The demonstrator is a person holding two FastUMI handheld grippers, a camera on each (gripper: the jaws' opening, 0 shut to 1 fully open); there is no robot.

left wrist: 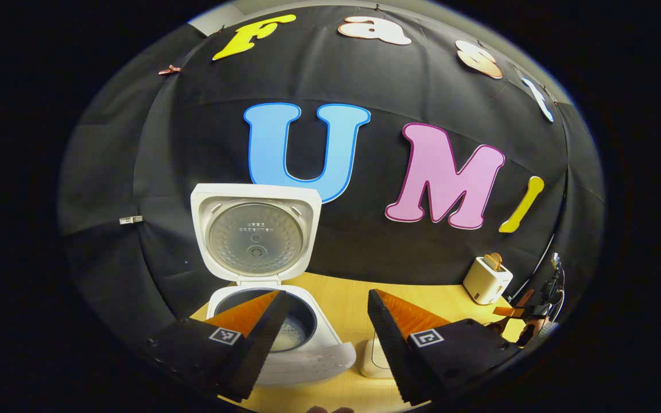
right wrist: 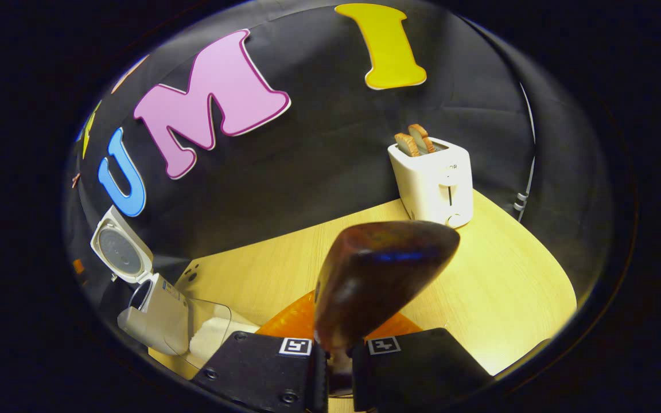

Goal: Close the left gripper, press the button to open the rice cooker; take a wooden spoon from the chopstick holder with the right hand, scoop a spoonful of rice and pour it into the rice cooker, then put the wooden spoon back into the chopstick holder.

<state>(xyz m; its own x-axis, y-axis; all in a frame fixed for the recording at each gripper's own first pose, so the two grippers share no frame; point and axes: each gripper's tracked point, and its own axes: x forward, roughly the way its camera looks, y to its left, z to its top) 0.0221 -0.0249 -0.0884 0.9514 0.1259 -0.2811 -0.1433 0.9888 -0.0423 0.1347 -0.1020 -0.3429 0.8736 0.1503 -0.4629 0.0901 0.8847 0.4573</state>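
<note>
wooden spoon (right wrist: 385,269) between right gripper (right wrist: 335,367) fingers

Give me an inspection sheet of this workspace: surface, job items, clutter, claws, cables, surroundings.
Surface: light wooden tabletop.
Job's things: white rice cooker with lid raised upright, inner pot exposed; dark brown wooden spoon, bowl end up; clear plastic container with white contents beside the cooker.
Clutter: white toaster with two bread slices sticking out, at the table's back.
Claws: left claw open, in front of the cooker; right claw shut on the spoon's handle.
Cables: cable down the wall by the toaster.
Surroundings: black cloth wall.
</note>
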